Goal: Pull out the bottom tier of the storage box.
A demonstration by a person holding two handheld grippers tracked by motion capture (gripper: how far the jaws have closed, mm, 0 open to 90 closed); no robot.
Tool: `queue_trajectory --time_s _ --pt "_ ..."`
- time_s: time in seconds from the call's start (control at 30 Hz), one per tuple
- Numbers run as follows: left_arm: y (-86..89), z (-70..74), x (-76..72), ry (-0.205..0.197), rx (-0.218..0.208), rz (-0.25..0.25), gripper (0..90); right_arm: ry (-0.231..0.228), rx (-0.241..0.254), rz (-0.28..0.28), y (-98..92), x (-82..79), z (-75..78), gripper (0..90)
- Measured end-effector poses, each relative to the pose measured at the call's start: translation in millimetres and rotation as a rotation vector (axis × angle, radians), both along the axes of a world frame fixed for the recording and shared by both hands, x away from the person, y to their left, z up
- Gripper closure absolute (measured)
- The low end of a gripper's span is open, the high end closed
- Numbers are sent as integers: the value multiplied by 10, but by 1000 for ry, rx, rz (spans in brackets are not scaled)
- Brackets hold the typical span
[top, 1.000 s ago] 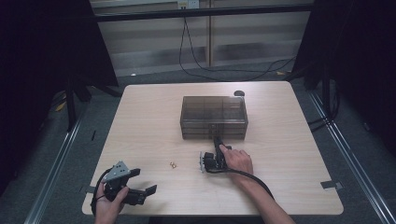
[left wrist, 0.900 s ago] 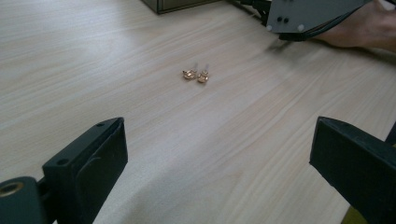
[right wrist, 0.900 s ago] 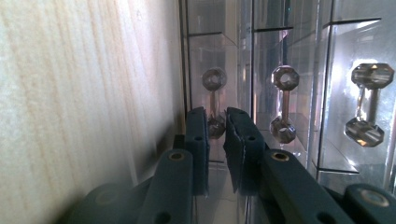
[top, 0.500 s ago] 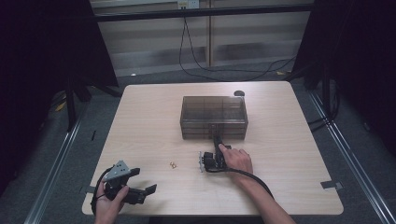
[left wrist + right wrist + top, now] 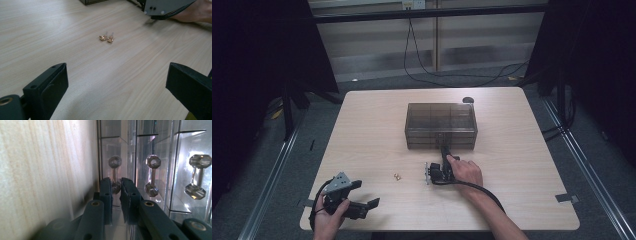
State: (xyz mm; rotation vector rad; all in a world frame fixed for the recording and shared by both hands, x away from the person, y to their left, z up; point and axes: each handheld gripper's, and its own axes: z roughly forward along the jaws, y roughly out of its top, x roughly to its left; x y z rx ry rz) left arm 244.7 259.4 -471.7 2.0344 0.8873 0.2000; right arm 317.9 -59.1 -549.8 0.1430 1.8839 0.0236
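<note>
A smoky see-through drawer box (image 5: 440, 120) stands at the middle of the table. My right gripper (image 5: 444, 150) lies on its side at the box's front. In the right gripper view its jaws (image 5: 116, 182) pinch the end knob of the lowest drawer's handle (image 5: 115, 162). They have just been closing, with that knob between them. Two small gold earrings (image 5: 398, 176) lie side by side on the wood, left of the right hand. My left gripper (image 5: 364, 194) rests near the front left corner, open, with the earrings (image 5: 106, 38) ahead of its jaws (image 5: 117, 72).
Two more drawer handles (image 5: 152, 176) (image 5: 198, 176) sit beside the gripped one. A small dark disc (image 5: 468, 99) lies behind the box. A strip of tape (image 5: 564, 198) is stuck near the front right edge. Cables run over the floor beyond the table.
</note>
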Motion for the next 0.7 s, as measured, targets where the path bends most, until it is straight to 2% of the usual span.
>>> queue_trajectory --time_s 0.27,0.7 --pt "-9 0 -1 -1 2 -1 41 -2 -14 10 -1 -27 7 799" --pt "-15 -5 5 0 6 -3 41 -2 -7 16 -4 -90 7 799"
